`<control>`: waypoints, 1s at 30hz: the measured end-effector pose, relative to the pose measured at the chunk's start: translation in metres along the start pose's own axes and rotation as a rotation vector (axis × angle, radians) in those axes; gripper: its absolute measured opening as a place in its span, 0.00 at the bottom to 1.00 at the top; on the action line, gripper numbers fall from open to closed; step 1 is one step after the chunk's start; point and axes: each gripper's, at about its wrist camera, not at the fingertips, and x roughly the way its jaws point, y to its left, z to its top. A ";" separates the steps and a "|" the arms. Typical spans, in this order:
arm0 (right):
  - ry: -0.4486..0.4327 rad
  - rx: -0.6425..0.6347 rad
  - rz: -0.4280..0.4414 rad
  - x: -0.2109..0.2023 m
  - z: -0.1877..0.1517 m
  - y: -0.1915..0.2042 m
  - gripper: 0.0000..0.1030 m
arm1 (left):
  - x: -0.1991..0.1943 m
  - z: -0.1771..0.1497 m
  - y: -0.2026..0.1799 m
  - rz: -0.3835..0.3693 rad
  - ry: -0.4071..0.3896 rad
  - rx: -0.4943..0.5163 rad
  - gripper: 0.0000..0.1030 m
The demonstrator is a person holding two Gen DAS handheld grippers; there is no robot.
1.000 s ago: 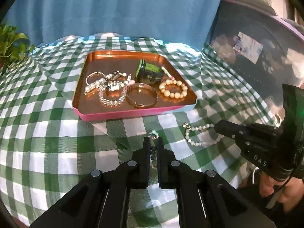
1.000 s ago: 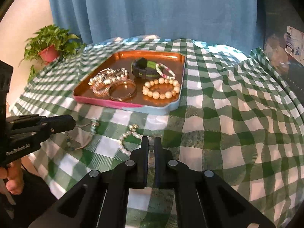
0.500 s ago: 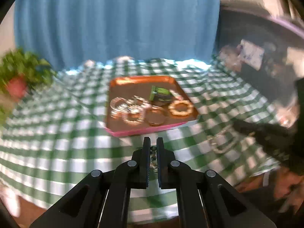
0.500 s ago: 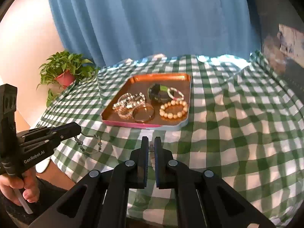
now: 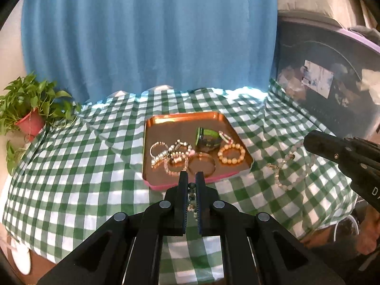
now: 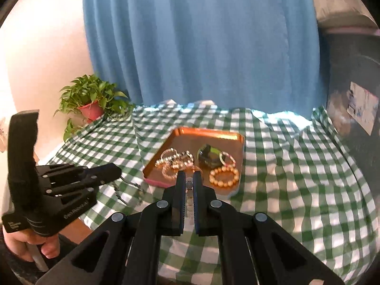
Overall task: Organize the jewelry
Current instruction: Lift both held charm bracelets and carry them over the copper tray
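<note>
The left gripper [image 5: 192,182] has its two black fingers nearly together, pinching a dark beaded strand [image 5: 191,196] that hangs in the narrow gap between them. From the other camera, this strand dangles below the left gripper's tip, above the near left part of the cloth.

The right gripper [image 6: 189,181] is also nearly closed, clamped on a pale beaded strand [image 6: 189,191] that runs down between its fingers. In the left camera, that pale strand [image 5: 283,166] loops down from the right gripper's tip, over the cloth to the right of the tray. Whether it touches the cloth cannot be told.

Beyond both grippers sits a copper tray [image 5: 180,118] with a pink near edge, resting on a green and white checked cloth [image 5: 83,166]. Inside the tray lie a tangle of silver and pearl bracelets [image 5: 169,154] at the left, a plain bangle [image 5: 202,165] in the middle near the front, a bracelet of large tan beads [image 5: 231,154] at the right, and a small dark green jar [image 5: 206,137] on its side behind them, with a thin pink bracelet [image 5: 225,136] just beside it.

A potted plant [image 5: 30,104] in a red pot stands at the far left edge. A blue curtain [image 5: 147,35] hangs behind the table.
</note>
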 end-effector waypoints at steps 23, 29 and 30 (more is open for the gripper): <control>-0.012 0.091 0.120 0.097 0.044 -0.020 0.05 | 0.063 0.067 0.073 -0.265 -0.166 -0.249 0.06; 0.064 0.116 0.099 0.147 0.027 -0.036 0.05 | 0.116 0.051 0.095 -0.220 -0.075 -0.287 0.06; 0.077 0.135 0.106 0.154 0.024 -0.040 0.05 | 0.128 0.045 0.099 -0.216 -0.046 -0.300 0.06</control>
